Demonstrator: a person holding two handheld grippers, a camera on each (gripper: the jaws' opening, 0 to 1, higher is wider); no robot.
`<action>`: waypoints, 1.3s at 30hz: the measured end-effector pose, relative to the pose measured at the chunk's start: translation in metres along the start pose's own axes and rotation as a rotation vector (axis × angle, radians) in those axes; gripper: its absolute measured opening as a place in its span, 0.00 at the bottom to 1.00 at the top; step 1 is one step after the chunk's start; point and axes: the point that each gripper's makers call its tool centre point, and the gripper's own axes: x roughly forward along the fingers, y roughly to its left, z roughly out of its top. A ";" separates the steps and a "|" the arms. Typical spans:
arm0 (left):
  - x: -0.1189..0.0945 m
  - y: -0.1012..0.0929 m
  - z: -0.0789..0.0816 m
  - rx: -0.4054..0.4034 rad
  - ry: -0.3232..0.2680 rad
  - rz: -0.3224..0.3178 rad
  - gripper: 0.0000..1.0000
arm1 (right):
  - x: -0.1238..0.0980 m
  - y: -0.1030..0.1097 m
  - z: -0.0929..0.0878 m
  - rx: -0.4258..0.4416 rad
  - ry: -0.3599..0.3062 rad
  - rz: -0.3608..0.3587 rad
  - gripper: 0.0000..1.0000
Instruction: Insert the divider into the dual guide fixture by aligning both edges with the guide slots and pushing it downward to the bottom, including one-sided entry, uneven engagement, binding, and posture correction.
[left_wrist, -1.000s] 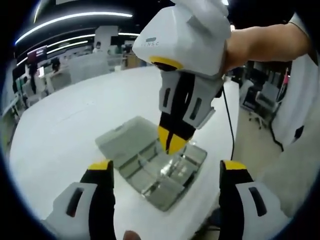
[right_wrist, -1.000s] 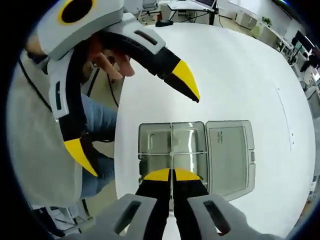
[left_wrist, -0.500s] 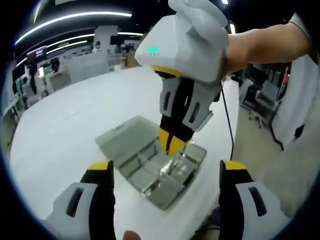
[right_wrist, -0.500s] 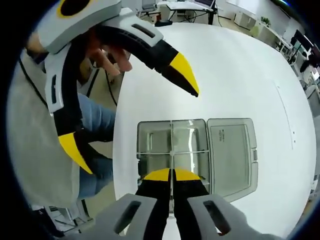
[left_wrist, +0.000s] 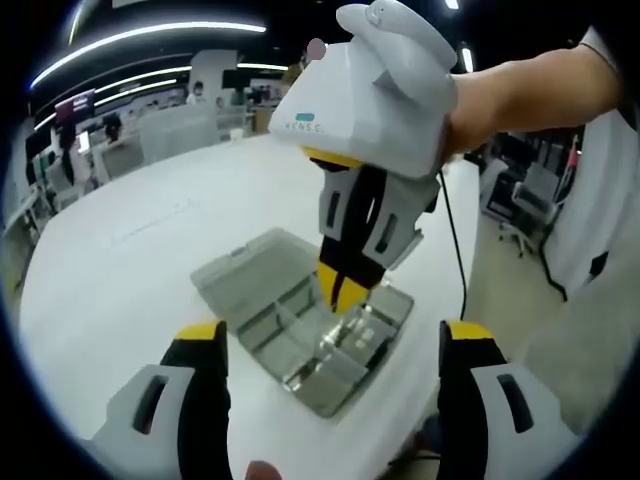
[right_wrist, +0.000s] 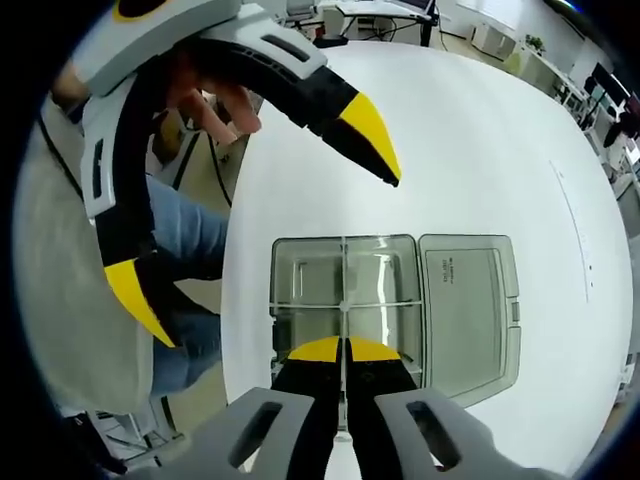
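Little changed over the last second: clear compartment box (right_wrist: 345, 305) on the white surface (left_wrist: 130, 250), lid (right_wrist: 470, 310) hinged open beside it, divider (right_wrist: 343, 300) upright inside, apparently seated or nearly. Right hand-held gripper (right_wrist: 343, 348) still clenched on the divider's top edge; left hand-held gripper (left_wrist: 335, 335) released, jaws wide, in front of the box. Right gripper view alone shows the crossing partitions from above.

right tongs (left_wrist: 345, 290): white housing, black arms, yellow tips | left tongs (right_wrist: 265, 250): same colours | black cable (left_wrist: 458, 255) | blue jeans (right_wrist: 185, 260)
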 end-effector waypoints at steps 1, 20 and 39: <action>0.000 0.000 0.000 -0.001 0.001 0.000 0.85 | 0.000 0.000 0.000 -0.002 0.001 0.000 0.00; 0.002 0.002 -0.005 -0.014 0.010 0.004 0.85 | 0.013 0.000 -0.005 -0.019 0.016 0.008 0.00; 0.005 0.004 -0.007 -0.014 0.020 0.002 0.85 | 0.022 -0.001 -0.008 -0.038 0.021 -0.002 0.00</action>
